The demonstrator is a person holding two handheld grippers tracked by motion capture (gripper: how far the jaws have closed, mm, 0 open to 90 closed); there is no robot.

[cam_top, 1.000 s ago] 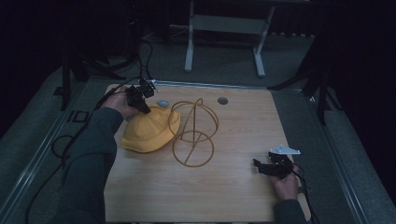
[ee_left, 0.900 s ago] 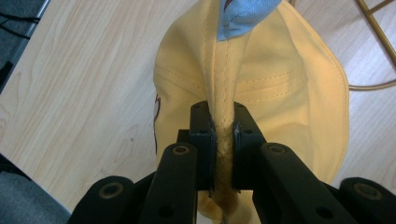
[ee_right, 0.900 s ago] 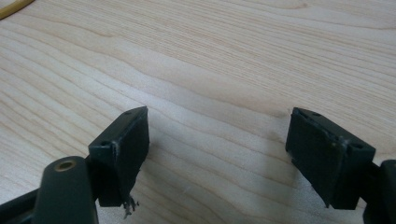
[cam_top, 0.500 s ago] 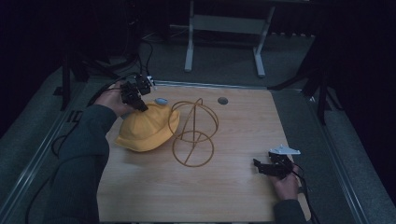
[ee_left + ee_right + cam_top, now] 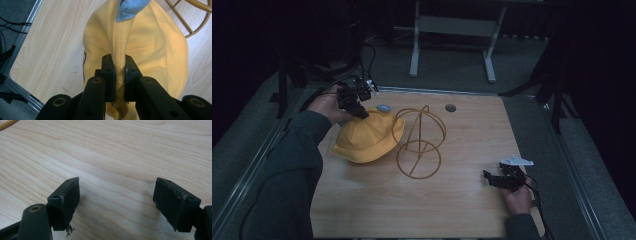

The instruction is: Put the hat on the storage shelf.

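The left gripper (image 5: 358, 106) had its fingers (image 5: 109, 75) clamped on a pinched fold of the yellow hat (image 5: 368, 137), whose far edge was raised while the rest lay on the table (image 5: 462, 200), just beside the wire stand (image 5: 419, 142). The grasp looked done; seating the hat on the stand probably remained. The right gripper (image 5: 493, 179) rested near the table's edge, fingers apart and empty.

Your left gripper (image 5: 360, 111): jaws pinched tight, forearm reaching far forward | your right gripper (image 5: 492, 178): jaws wide apart, held low, well away from the left.
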